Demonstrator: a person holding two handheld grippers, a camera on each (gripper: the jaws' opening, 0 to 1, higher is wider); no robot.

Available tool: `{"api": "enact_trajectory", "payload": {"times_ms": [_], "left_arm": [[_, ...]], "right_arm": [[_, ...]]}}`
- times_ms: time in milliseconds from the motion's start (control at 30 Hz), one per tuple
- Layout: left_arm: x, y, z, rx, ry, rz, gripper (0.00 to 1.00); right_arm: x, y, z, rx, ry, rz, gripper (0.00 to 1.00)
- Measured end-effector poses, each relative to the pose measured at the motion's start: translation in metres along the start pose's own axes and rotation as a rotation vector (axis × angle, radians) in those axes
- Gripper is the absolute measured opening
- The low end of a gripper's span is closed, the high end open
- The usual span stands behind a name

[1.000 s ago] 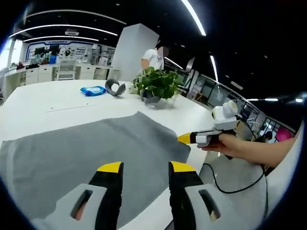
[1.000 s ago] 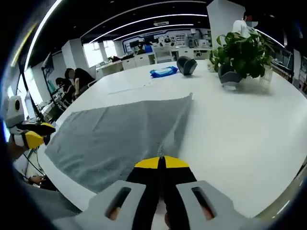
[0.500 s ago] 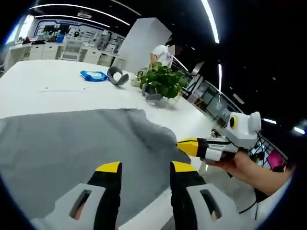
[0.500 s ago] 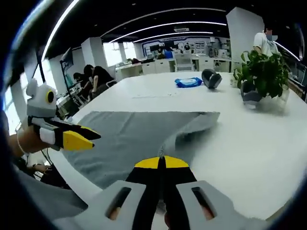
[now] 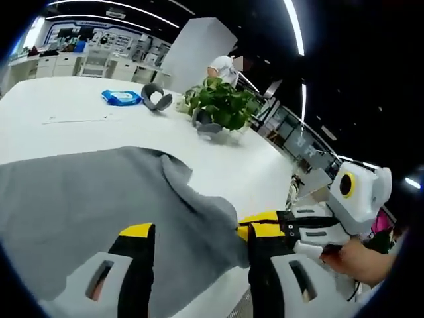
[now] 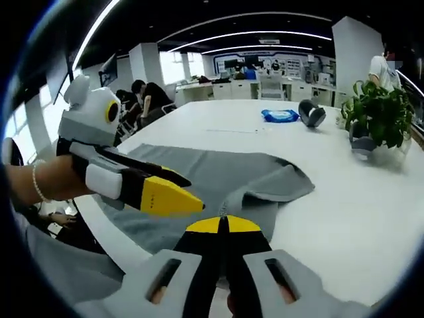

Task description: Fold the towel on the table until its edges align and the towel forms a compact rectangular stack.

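Note:
A grey towel (image 5: 79,195) lies on the white table (image 5: 225,156), its right part pulled up into a rumpled fold (image 6: 281,189). My right gripper (image 6: 222,224) is shut on the towel's near edge. In the left gripper view that right gripper (image 5: 255,222) comes in from the right, held by a hand, its yellow tips at the towel's corner. My left gripper (image 5: 201,232) is open above the towel's near edge, with nothing between its fingers. It reaches into the right gripper view from the left, where the left gripper (image 6: 165,192) hovers just beside the right one's tips.
A potted plant (image 5: 222,109), a blue pack (image 5: 120,97) and a dark curved object (image 5: 156,99) stand at the far side of the table. People sit beyond the table's left end (image 6: 149,99). The table's near edge (image 6: 119,242) runs just below the towel.
The right gripper has carried the towel's corner leftwards towards the left gripper, so the towel's right side has bunched into a fold. The two grippers are now close together.

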State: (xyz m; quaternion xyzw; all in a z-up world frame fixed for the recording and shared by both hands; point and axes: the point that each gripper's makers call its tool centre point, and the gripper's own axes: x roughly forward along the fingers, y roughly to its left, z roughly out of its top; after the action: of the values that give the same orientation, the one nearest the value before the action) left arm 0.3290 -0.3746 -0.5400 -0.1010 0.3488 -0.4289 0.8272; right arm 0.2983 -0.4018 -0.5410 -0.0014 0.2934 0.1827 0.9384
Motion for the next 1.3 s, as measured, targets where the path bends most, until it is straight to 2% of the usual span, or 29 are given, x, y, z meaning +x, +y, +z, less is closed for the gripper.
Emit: {"api": "enact_trajectory", "payload": {"times_ms": [200, 300, 433, 567, 867, 1033, 1133, 1233, 1300], "left_arm": [[0.017, -0.008, 0.004, 0.011, 0.028, 0.0, 0.64], [0.025, -0.002, -0.001, 0.031, 0.067, 0.026, 0.61], [0.029, 0.007, -0.008, 0.031, 0.121, 0.047, 0.49], [0.033, 0.015, -0.018, 0.058, 0.165, 0.063, 0.46], [0.04, 0.029, -0.027, 0.104, 0.2, 0.097, 0.44], [0.044, 0.044, -0.031, 0.149, 0.227, 0.132, 0.4], [0.044, 0.059, -0.031, 0.167, 0.235, 0.165, 0.34], [0.046, 0.062, -0.034, 0.119, 0.243, 0.147, 0.33], [0.047, 0.059, -0.037, 0.089, 0.25, 0.132, 0.28]], "right_arm": [[0.001, 0.012, -0.003, -0.038, 0.014, 0.012, 0.0], [0.001, 0.019, -0.005, -0.063, 0.022, 0.022, 0.0], [0.0, 0.024, -0.008, -0.09, 0.034, 0.029, 0.0], [0.0, 0.027, -0.011, -0.092, 0.043, 0.041, 0.0], [-0.001, 0.037, -0.018, -0.082, 0.058, 0.069, 0.0], [-0.001, 0.039, -0.02, -0.082, 0.068, 0.077, 0.0], [0.0, 0.041, -0.024, -0.092, 0.084, 0.083, 0.0], [0.0, 0.042, -0.028, -0.09, 0.095, 0.089, 0.0], [0.001, 0.041, -0.03, -0.088, 0.099, 0.089, 0.0]]}}
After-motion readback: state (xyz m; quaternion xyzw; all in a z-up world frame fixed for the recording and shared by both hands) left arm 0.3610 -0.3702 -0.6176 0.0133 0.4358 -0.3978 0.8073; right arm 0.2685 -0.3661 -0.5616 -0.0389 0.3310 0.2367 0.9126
